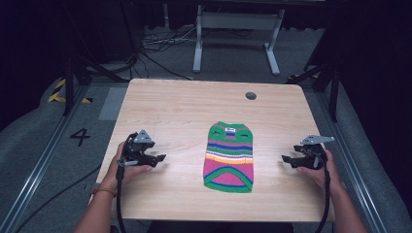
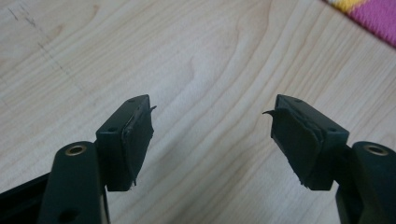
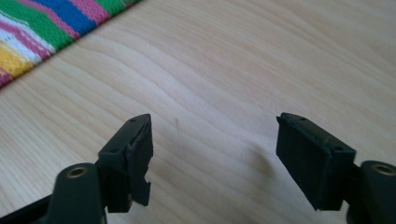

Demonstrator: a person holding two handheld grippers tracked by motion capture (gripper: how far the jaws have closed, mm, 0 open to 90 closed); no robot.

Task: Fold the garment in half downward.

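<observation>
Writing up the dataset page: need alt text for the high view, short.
A small knitted garment striped in green, pink, blue and yellow lies flat at the middle of a light wooden table. A person's hands hold the left gripper and right gripper at either side of it, jaws open, pointing inward, touching nothing.

Light wooden table (image 1: 160,104) with one knitted garment on it

A small striped knitted sweater (image 1: 229,157) in green, pink, blue, yellow and white lies flat on the pale woodgrain top, between the left gripper (image 1: 158,158) and the right gripper (image 1: 286,159), apart from both. A round dark grommet hole (image 1: 250,95) sits in the tabletop beyond the sweater, toward the far edge.
</observation>
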